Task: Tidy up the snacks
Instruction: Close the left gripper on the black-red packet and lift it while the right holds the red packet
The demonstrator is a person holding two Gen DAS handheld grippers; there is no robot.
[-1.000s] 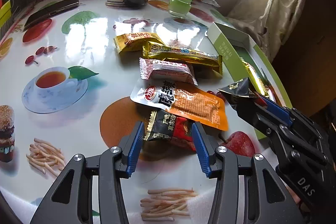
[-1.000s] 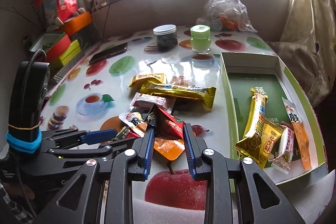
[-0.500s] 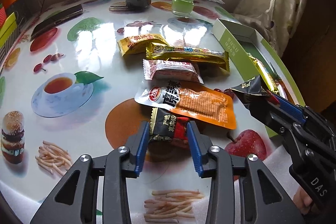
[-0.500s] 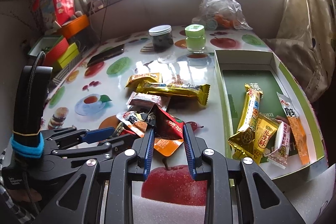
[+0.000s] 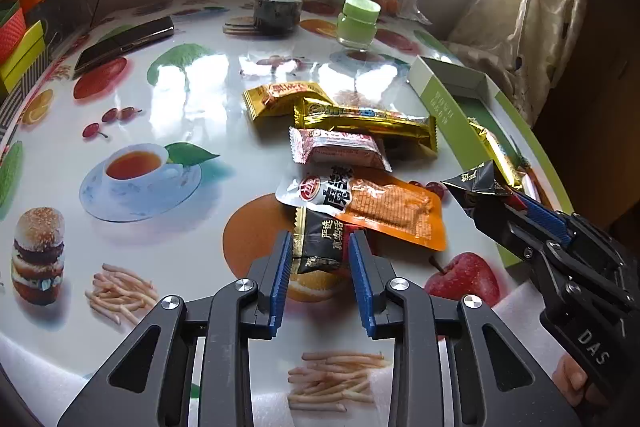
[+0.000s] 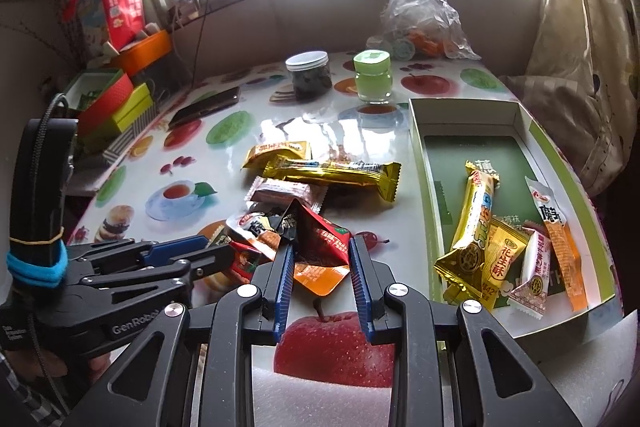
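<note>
Several snacks lie in the green box; four wait on the worktop. The right claw grips a red-black packet; the left claw is closing around a black packet.

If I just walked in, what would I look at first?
Probably the pile of shiny snack packets in the middle of the table, which is printed with fruit, a teacup and a burger. Next, the two black tools: the right tool grips a red-and-black packet, and the left tool is closing around a black packet. On the right, a green box already holds several snacks.
</note>
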